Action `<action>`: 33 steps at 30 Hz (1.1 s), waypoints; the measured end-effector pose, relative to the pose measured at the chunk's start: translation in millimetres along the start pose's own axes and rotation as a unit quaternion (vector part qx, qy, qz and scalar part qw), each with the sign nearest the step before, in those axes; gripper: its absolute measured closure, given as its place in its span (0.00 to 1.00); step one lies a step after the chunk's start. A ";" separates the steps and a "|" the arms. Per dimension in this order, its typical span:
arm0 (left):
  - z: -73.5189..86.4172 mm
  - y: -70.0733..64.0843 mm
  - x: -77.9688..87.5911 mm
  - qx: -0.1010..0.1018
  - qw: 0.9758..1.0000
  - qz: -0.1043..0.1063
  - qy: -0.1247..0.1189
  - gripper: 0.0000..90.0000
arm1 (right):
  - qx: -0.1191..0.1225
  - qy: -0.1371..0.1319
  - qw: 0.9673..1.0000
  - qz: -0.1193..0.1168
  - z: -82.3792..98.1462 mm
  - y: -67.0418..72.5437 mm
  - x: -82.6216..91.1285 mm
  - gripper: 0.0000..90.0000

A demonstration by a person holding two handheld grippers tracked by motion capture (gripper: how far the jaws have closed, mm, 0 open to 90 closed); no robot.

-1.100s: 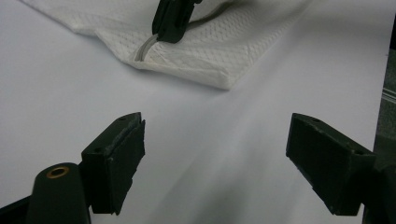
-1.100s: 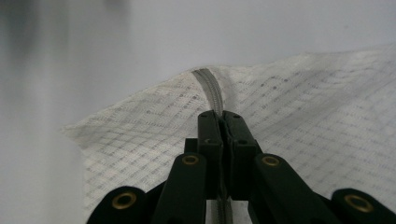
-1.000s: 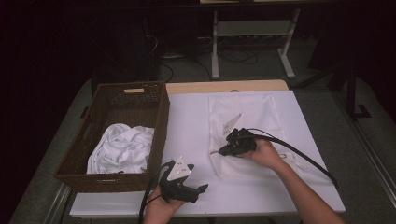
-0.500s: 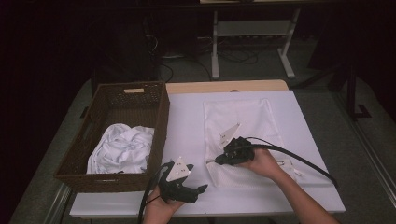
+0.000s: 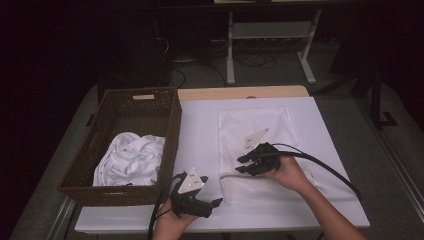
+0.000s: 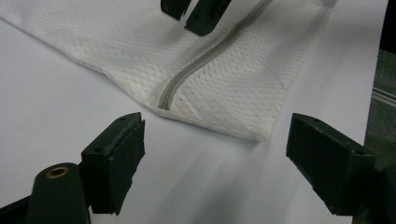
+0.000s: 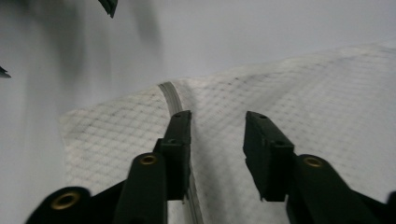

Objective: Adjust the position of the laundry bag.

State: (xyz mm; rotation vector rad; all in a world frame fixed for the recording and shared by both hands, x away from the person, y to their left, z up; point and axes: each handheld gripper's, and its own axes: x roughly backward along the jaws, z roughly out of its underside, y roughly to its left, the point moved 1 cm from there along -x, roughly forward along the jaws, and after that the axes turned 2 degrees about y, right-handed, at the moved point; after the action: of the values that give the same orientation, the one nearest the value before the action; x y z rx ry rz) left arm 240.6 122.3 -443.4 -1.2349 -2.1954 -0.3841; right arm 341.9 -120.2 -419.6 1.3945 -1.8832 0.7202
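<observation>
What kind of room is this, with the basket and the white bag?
Probably a lab or workshop set up for recording laundry chores. A white-covered table holds a wicker basket of white cloth and a mesh laundry bag, and cables trail across the dark floor around a metal stand.

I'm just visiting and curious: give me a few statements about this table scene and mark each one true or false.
1. The mesh bag lies flat on the table. True.
2. The basket is empty. False: a white cloth lies in it.
3. The right gripper clamps the zipper. False: its jaws, just opened, stand apart over the bag beside the zipper.
4. The left gripper is open, holding nothing. True.
5. The basket stands right of the bag. False: it stands to its left.
</observation>
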 end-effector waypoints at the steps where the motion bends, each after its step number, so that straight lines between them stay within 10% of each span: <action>1: 0.1 0.3 -0.4 0.000 1.000 0.002 0.000 0.21 | -0.001 -0.001 1.000 0.003 1.6 -0.6 2.8 0.63; 20: -17.3 5.0 -11.5 0.016 0.999 0.022 -0.020 0.19 | -0.089 -0.037 0.990 0.099 102.8 -15.9 86.8 0.42; 33: -30.6 3.9 -18.8 0.021 0.999 0.005 -0.026 0.24 | -0.135 -0.057 0.976 0.161 173.3 22.5 133.4 0.37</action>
State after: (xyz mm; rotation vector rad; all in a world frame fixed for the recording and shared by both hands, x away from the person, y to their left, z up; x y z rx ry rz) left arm 262.0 96.0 -431.0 -1.2467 -2.2280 -0.3044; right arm 260.4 -324.3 -422.8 0.9909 -2.2330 0.5151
